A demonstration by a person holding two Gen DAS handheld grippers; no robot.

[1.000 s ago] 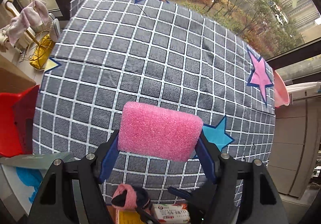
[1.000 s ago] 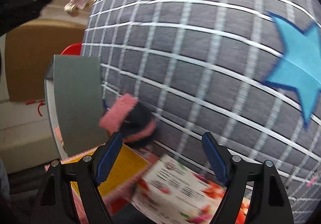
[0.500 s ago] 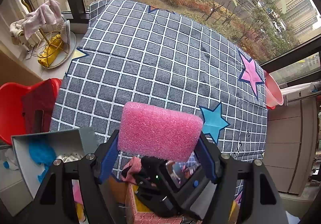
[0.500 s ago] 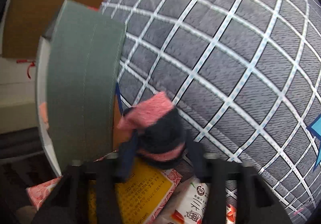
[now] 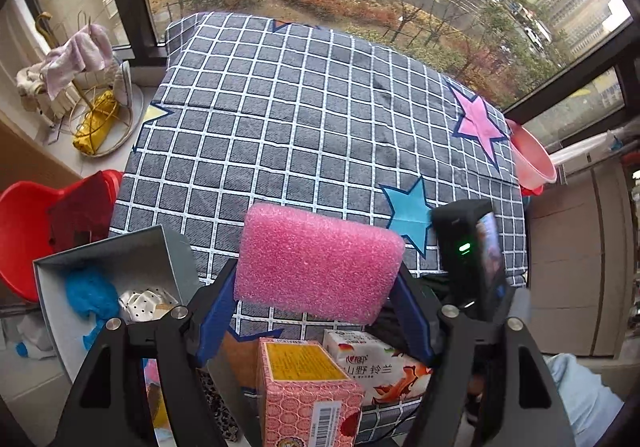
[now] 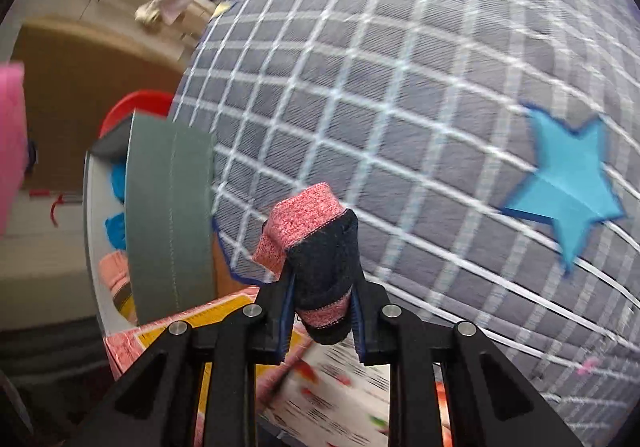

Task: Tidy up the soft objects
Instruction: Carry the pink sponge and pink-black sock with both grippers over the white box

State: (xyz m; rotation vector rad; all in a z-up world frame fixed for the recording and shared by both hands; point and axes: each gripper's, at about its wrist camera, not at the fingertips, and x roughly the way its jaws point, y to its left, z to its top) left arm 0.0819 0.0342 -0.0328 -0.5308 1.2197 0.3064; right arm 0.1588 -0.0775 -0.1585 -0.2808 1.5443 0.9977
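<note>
Above checked cloth (image 6: 400,107), right fingers (image 6: 356,311) now closing on sock (image 6: 324,267); left grasps sponge (image 5: 316,267)

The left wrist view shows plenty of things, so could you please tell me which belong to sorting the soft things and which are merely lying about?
Belongs to the job:
- pink foam sponge block in left claw
- rolled pink-and-navy knit sock in right claw
- open grey cardboard box

Lying about:
- red plastic chair
- pink patterned carton
- pink plastic basin

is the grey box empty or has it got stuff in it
Not empty. The open grey box holds a blue cloth and a white polka-dot cloth.
</note>
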